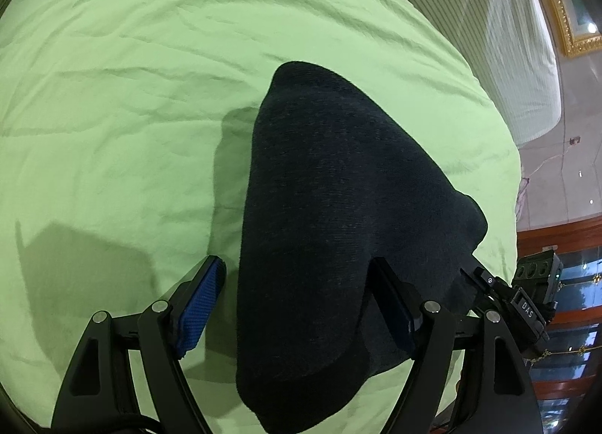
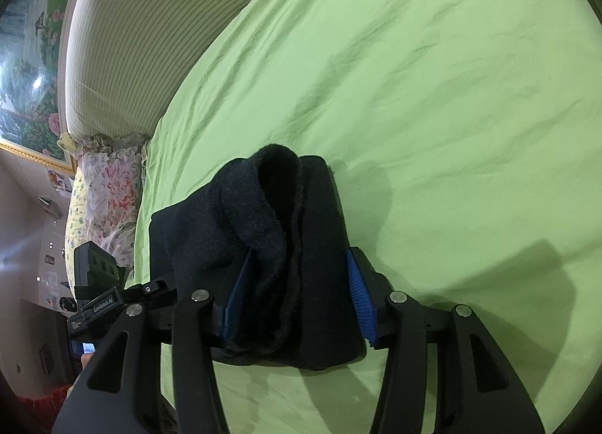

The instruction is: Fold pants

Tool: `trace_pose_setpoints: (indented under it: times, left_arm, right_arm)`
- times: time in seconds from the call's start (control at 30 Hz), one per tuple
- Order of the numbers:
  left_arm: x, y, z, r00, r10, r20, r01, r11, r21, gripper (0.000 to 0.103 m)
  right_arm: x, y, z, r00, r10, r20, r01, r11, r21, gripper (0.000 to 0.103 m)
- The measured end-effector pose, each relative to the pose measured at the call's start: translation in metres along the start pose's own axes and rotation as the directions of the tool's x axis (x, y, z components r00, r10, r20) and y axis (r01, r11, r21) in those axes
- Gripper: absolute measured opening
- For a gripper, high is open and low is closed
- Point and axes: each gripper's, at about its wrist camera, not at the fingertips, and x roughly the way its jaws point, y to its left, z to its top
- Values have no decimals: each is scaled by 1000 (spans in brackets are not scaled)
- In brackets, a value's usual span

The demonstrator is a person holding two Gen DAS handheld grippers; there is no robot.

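The dark navy pants [image 1: 320, 208] lie folded into a compact bundle on the light green bedsheet [image 1: 113, 95]. In the left wrist view my left gripper [image 1: 297, 283] is open, its blue-padded fingers [image 1: 203, 306] spread wide, the bundle lying between them and draped over the right finger. In the right wrist view the pants [image 2: 263, 238] show their thick layered end with a rolled cuff. My right gripper [image 2: 297, 291] is open, its fingers [image 2: 361, 298] standing either side of that end. The other gripper's body [image 2: 98, 283] shows at the left.
A striped white-green pillow or mattress edge [image 2: 120, 38] lies past the sheet [image 2: 414, 95]. A floral cushion [image 2: 109, 193] sits beside it. A gold-framed picture [image 1: 564, 12] hangs on the wall. Wooden furniture with glass [image 1: 564, 302] stands off the bed's edge.
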Motion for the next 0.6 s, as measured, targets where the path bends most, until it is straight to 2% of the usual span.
trace_pose_setpoints:
  times: [0.1,0.33,0.43,0.6]
  left_arm:
    - [-2,0,-1,999,-41,-7,41,999,3,60]
    - [-13,-6,1,998,-60,8,60,998,31,42]
    - [-26,-7,0,997,-76,25,75,996,37,37]
    - [-50,-8,2,994,-94,53,92,995,46,35]
  right_arm:
    - [-1,0,-1,1000,8,-1,-8,1000,1,53]
    - [-9,12,-4,1000,19,16,-18,998,-56,39]
    - [-15,22,-4,999,31,35,-29,997,-69,37]
    - [-21,47,2,997,56,55,-50,993,-105,36]
